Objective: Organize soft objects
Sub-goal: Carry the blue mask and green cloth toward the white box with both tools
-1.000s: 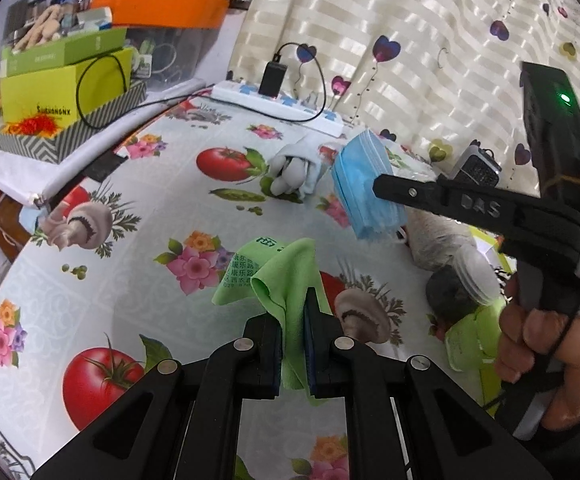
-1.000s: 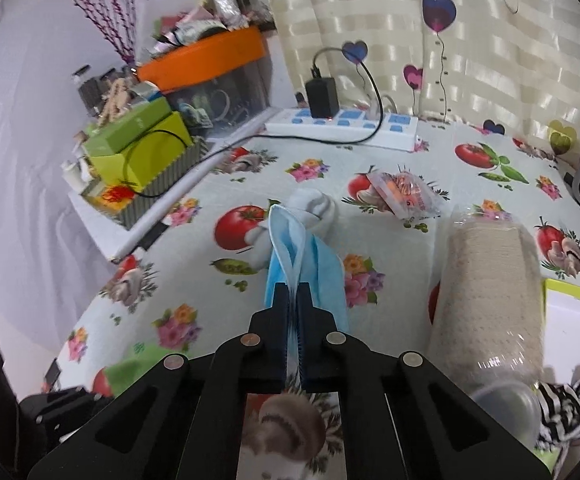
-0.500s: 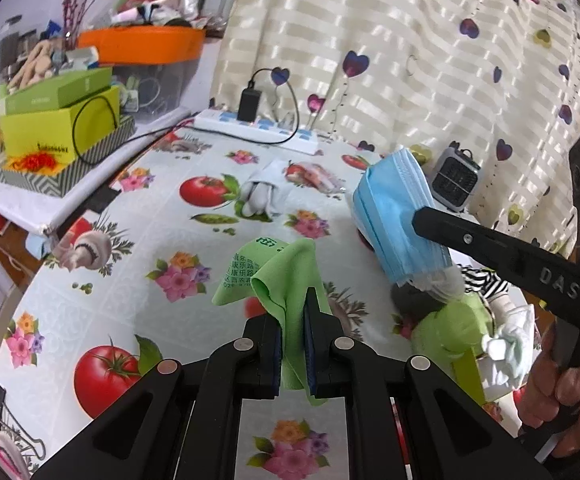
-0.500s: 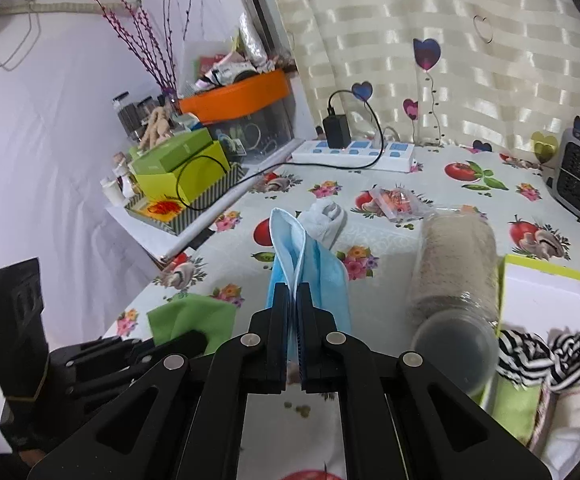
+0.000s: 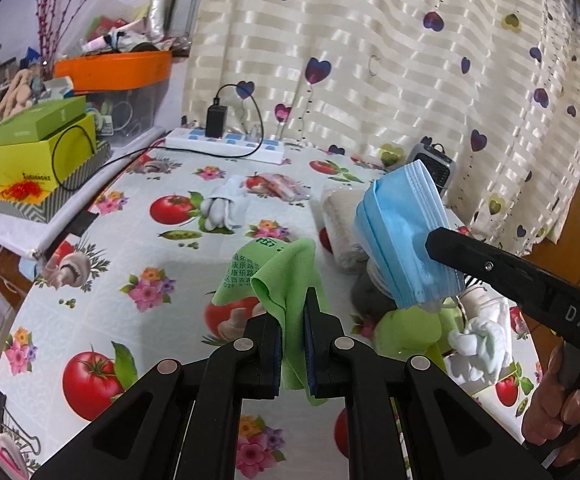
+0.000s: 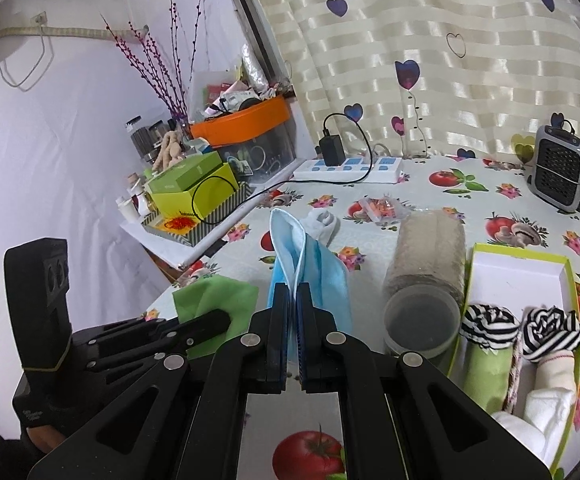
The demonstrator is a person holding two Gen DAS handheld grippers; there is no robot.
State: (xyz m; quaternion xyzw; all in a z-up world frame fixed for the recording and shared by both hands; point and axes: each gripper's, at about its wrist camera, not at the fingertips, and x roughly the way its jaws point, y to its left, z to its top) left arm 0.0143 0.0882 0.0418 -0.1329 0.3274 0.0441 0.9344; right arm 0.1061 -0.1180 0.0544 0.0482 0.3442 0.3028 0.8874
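Green cloth [image 5: 286, 276] pinched, left gripper [image 5: 293, 316] angled down (mask [image 6: 310, 264] in right gripper [image 6: 293, 312]).

This is a room in a home. The desk [image 6: 442, 200] has a cover with tomatoes, mushrooms and flowers printed on it. Behind it hangs a striped curtain [image 6: 450, 40] with little hearts. A white power strip [image 6: 350, 166] with a black charger plugged in lies at the back. A small grey heater [image 6: 560, 176] stands in the corner. To the side, a low shelf holds green boxes [image 6: 192, 186], an orange tub [image 6: 242, 122] full of odds and ends, and tall purple twigs [image 6: 162, 60].
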